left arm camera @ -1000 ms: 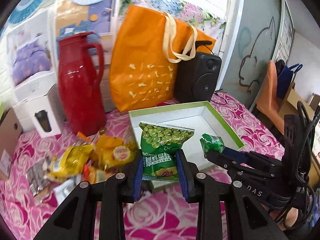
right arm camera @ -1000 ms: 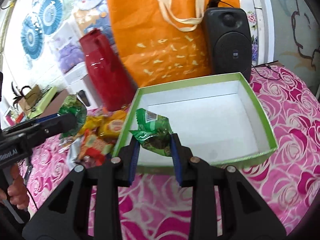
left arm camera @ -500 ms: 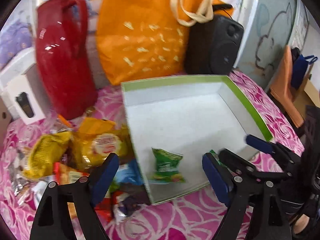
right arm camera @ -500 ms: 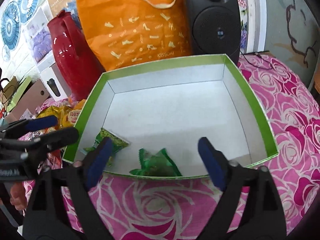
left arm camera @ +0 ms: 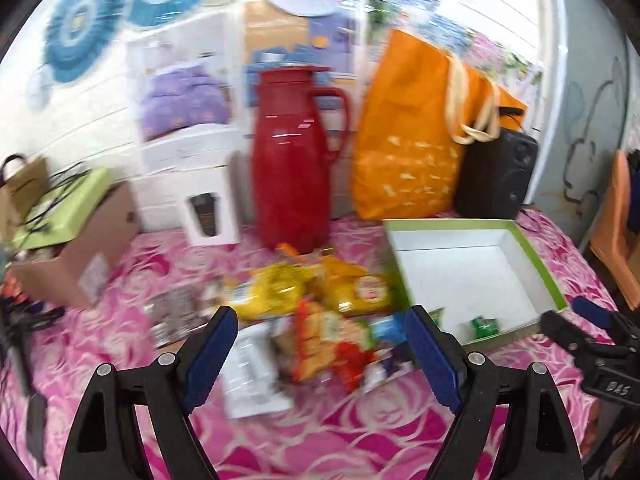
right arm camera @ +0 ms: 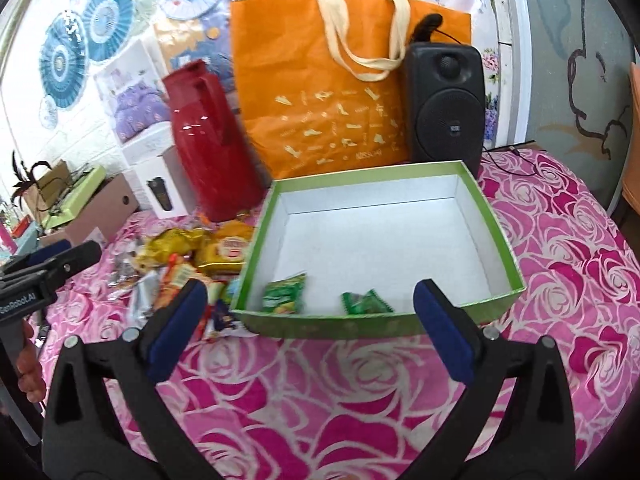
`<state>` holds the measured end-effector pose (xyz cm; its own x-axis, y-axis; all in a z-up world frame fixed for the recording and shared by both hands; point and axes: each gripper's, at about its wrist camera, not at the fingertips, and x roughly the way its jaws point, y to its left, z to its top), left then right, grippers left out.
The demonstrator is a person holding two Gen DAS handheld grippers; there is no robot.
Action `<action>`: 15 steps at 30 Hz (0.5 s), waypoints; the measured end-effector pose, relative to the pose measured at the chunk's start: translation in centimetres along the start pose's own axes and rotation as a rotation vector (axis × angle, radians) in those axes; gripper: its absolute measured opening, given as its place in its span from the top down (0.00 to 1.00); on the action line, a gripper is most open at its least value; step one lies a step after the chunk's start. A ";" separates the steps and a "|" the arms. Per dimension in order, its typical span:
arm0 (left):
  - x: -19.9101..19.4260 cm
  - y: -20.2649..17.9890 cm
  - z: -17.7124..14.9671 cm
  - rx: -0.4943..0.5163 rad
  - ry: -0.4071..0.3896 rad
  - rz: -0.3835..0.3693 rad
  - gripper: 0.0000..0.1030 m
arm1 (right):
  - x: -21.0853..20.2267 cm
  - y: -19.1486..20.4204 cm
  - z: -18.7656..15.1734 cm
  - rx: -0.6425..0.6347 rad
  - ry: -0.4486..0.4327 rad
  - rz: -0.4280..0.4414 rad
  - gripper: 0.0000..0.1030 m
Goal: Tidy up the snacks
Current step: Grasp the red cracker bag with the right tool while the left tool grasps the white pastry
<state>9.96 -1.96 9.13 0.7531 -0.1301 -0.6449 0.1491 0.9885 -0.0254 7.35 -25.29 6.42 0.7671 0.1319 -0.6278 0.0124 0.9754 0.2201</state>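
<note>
**Both hand-held grippers empty, two green packets in the box**

My left hand-held gripper (left arm camera: 320, 344) stands wide apart with nothing between its blue pads; it hangs above the loose snack pile (left arm camera: 316, 312) on the bench (left arm camera: 328, 440), which wears a pink rose-patterned cloth. My right hand-held gripper (right arm camera: 310, 322) is spreading wider at this moment, and its jaws grip nothing either; it points at the near wall of the green-rimmed box (right arm camera: 332, 326).

Inside that box, close to the near wall, lie two snacks: a green pea packet (right arm camera: 284, 299) toward the left corner and a small green wrapped snack (right arm camera: 366, 303) just right of it, the two slightly apart. The rest of the white box floor is bare.

Left of the box, touching its outer wall, sits the pile: yellow packets, an orange-red one, silver wrappers, all overlapping. The left view is blurred, so I cannot read their labels.

Behind stand a red thermos jug (right arm camera: 208, 144), an orange tote bag (right arm camera: 320, 104) and a black speaker (right arm camera: 446, 108). A cardboard box (left arm camera: 76, 248) sits at the far left.
</note>
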 end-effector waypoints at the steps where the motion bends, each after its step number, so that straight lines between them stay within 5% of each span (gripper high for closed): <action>1: -0.5 1.0 -0.5 -0.015 0.004 0.021 0.15 | -0.3 0.9 -0.5 -0.003 -0.010 0.026 0.01; 5: -1.0 5.0 -3.7 -0.080 0.067 0.061 0.15 | -0.3 4.0 -2.2 -0.027 -0.020 0.121 0.00; 10: 0.2 8.6 -7.4 -0.152 0.140 0.033 0.15 | 2.7 8.7 -4.6 -0.131 0.100 0.215 0.00; 15: 1.2 9.8 -8.8 -0.153 0.172 0.033 0.15 | 6.4 11.6 -4.8 -0.244 0.187 0.201 0.01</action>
<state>6.72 8.25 1.41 0.6334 -0.0952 -0.7679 0.0174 0.9939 -0.1089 9.37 -12.25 1.41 0.6074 0.3335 -0.7210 -0.2977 0.9370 0.1826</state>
